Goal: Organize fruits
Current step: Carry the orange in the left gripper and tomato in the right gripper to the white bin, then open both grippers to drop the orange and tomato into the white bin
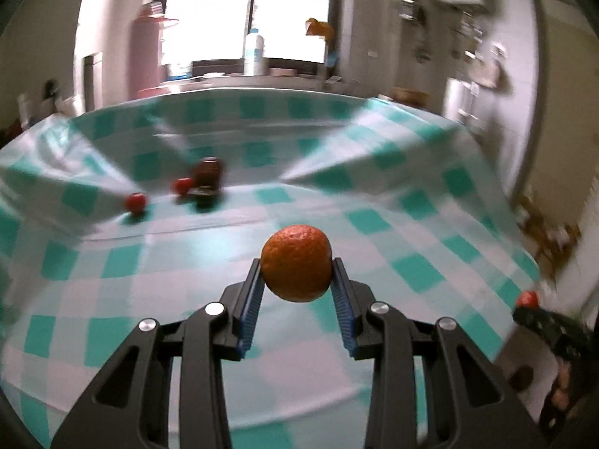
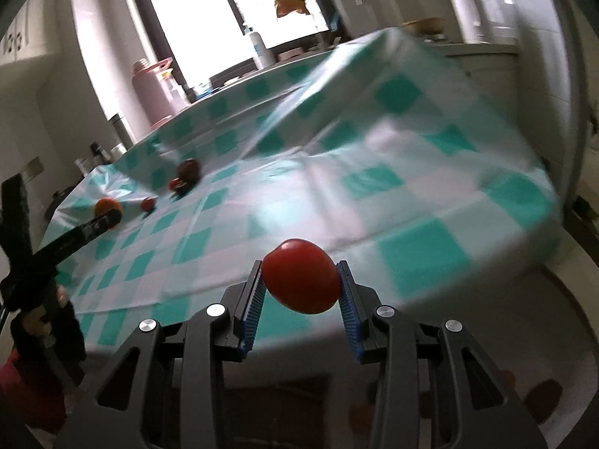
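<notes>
Two hand-held grippers over a table, each carrying one fruit. The left gripper (image 1: pixel 296 275) is clamped on an orange (image 1: pixel 297 263), held clear above the tablecloth (image 1: pixel 411 224); the right gripper (image 2: pixel 301 284) is clamped on a red tomato (image 2: pixel 300 276), poised at the near edge of the table, over the floor as much as the cloth. The relation governing the coming move: the fruit left on the cloth, two small red fruits (image 1: pixel 135 202) and a dark one (image 1: pixel 207 174), lies ahead and to the left of both grippers, near a raised fold, and the left gripper is the nearer to it. Neither held fruit shows a marked long axis; the tomato is slightly oblong, set across the jaws. No bowl or tray is visible, so the destination cannot be told. The cloth is glossy, teal-and-white checked and heavily creased. Behind stand a bright window (image 1: pixel 247 11), a pink container (image 2: pixel 149 86) and kitchen shelving.
</notes>
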Action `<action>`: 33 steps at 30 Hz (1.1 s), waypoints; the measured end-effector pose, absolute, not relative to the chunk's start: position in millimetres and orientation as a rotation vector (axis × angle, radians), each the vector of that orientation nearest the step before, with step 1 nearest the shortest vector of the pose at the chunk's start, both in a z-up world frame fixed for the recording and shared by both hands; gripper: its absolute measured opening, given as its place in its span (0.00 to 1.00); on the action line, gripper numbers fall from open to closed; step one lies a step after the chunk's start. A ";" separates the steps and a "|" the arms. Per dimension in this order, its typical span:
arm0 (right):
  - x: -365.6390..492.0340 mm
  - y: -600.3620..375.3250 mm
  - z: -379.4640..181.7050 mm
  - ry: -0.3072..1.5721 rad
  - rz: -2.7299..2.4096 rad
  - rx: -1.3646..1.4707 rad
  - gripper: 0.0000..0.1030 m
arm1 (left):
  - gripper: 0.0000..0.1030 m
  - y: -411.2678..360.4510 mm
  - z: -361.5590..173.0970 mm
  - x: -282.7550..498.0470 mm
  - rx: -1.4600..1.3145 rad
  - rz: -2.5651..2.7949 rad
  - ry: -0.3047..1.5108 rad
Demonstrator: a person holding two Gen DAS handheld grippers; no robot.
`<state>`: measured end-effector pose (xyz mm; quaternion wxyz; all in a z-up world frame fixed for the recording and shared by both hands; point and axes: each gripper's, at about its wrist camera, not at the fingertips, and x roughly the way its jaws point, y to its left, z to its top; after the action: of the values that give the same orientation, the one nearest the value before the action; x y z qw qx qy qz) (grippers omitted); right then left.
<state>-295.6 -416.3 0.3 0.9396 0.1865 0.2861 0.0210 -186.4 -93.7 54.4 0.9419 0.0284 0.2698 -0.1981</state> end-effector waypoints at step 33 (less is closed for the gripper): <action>-328.5 -534.6 -159.3 1.014 -0.353 0.648 0.37 | 0.35 -364.1 -166.0 -299.1 0.930 -1.019 0.916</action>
<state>-328.5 -534.6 -159.3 0.8097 0.3034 0.4744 -0.1653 -299.1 -364.1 -166.0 0.6763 0.4137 0.4072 -0.4535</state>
